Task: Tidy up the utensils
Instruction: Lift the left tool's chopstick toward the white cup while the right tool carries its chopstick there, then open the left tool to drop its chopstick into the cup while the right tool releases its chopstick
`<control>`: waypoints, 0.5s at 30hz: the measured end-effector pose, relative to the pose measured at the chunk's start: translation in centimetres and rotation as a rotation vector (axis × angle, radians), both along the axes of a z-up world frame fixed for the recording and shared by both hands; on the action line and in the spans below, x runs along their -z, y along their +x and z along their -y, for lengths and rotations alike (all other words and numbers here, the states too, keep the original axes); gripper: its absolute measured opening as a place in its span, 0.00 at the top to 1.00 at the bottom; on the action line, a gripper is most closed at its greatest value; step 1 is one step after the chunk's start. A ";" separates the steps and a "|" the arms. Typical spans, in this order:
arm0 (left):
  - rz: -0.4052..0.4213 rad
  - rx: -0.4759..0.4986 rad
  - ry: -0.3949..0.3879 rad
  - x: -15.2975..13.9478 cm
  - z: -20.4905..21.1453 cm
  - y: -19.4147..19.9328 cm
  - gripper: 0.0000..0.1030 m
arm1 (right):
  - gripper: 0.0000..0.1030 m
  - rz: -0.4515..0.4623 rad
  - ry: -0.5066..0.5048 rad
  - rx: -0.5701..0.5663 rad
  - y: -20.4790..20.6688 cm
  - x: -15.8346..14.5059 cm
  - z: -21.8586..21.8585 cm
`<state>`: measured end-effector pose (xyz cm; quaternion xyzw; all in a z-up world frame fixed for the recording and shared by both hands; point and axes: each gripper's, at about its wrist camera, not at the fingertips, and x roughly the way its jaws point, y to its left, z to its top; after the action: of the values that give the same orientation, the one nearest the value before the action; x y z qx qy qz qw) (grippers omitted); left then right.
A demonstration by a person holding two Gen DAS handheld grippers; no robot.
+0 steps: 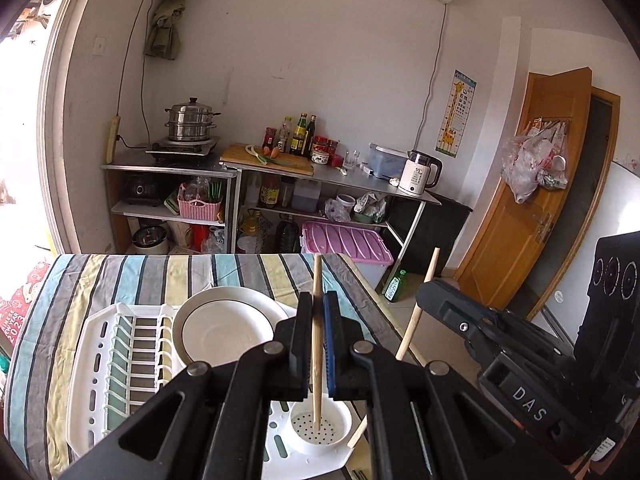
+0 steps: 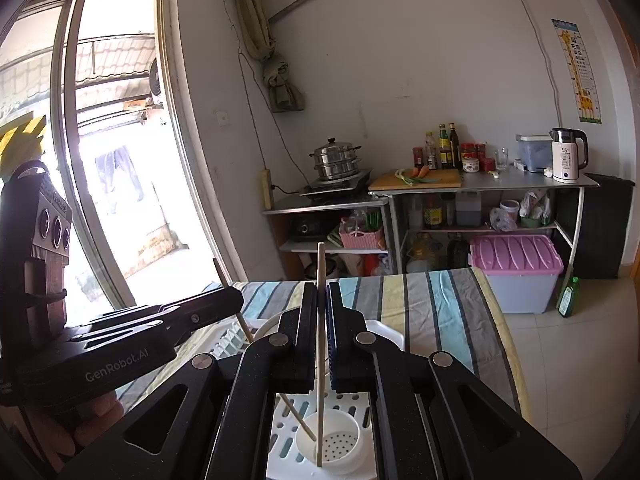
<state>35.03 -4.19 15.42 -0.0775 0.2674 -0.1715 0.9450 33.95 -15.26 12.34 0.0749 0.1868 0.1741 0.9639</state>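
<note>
My left gripper (image 1: 318, 300) is shut on a wooden chopstick (image 1: 317, 344), held upright with its lower tip inside the round white perforated utensil cup (image 1: 320, 430) of the white dish rack (image 1: 120, 360). My right gripper (image 2: 320, 292) is shut on a second chopstick (image 2: 320, 360), its tip also in the cup (image 2: 334, 446). In the left wrist view the right gripper (image 1: 430, 296) stands to the right, holding its chopstick (image 1: 418, 304). In the right wrist view the left gripper (image 2: 236, 300) is at the left, with its chopstick (image 2: 298, 416) slanting into the cup.
A white plate (image 1: 228, 328) leans in the rack on the striped tablecloth (image 1: 120, 276). Behind the table are metal kitchen shelves (image 1: 280, 184), a pink-lidded storage box (image 1: 344, 244) and a green bottle (image 1: 394, 286) on the floor. A glass door (image 2: 100, 160) is at the left.
</note>
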 end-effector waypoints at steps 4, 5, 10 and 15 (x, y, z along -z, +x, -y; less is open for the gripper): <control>-0.026 0.003 -0.005 1.7 0.6 1.1 0.94 | 0.96 -0.016 0.023 0.002 1.5 1.3 0.2; -0.035 0.004 -0.010 2.1 0.7 1.4 0.94 | 0.96 -0.025 0.031 0.001 1.7 1.8 0.2; -0.074 0.010 -0.015 4.2 0.9 2.3 0.94 | 0.96 -0.084 0.036 -0.003 2.9 4.6 0.0; -0.114 0.005 -0.010 6.0 0.6 2.7 0.94 | 0.96 -0.132 0.032 -0.008 3.4 6.6 0.0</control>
<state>37.76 -4.82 9.39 -0.0913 0.3201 -0.1705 0.9274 37.33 -15.23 5.77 0.1007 0.2475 0.1755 0.9475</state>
